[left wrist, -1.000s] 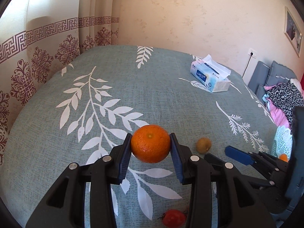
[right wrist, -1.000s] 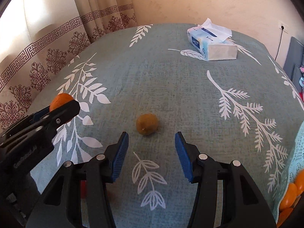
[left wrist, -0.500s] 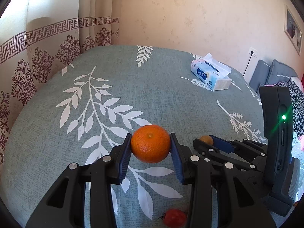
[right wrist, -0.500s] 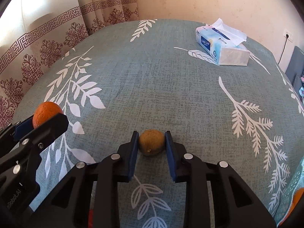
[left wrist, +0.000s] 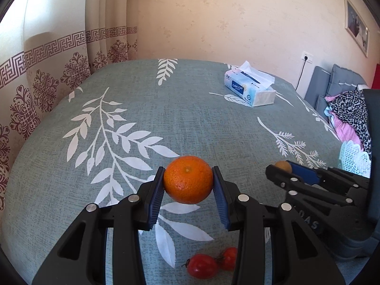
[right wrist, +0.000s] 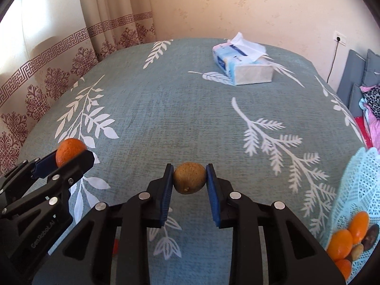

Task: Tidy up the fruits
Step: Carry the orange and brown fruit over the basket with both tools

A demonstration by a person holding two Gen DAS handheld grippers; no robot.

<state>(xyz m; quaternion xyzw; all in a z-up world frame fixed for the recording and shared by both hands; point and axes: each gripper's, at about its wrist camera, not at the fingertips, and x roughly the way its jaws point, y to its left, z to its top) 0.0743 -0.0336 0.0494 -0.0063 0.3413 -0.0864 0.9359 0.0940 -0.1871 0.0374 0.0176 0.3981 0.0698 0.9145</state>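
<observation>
My left gripper (left wrist: 188, 181) is shut on an orange mandarin (left wrist: 188, 179) and holds it above the teal leaf-print tablecloth (left wrist: 166, 118). My right gripper (right wrist: 189, 178) is shut on a small brown round fruit (right wrist: 189, 177), lifted off the cloth. In the left wrist view the right gripper (left wrist: 282, 168) shows at right with the brown fruit (left wrist: 282, 166). In the right wrist view the left gripper (right wrist: 68, 154) shows at left with the mandarin (right wrist: 70, 150). A light blue mesh basket (right wrist: 356, 185) at right holds several orange and dark fruits.
Two small red tomatoes (left wrist: 209, 263) lie on the cloth near the front edge under my left gripper. A tissue box (left wrist: 249, 87) stands at the far right of the table. Curtains hang at left, a sofa with clothes (left wrist: 349, 109) is at right.
My right gripper closed on the brown fruit and lifted it off the cloth, drawing back to the right. My left gripper kept holding the mandarin, nearly still.
</observation>
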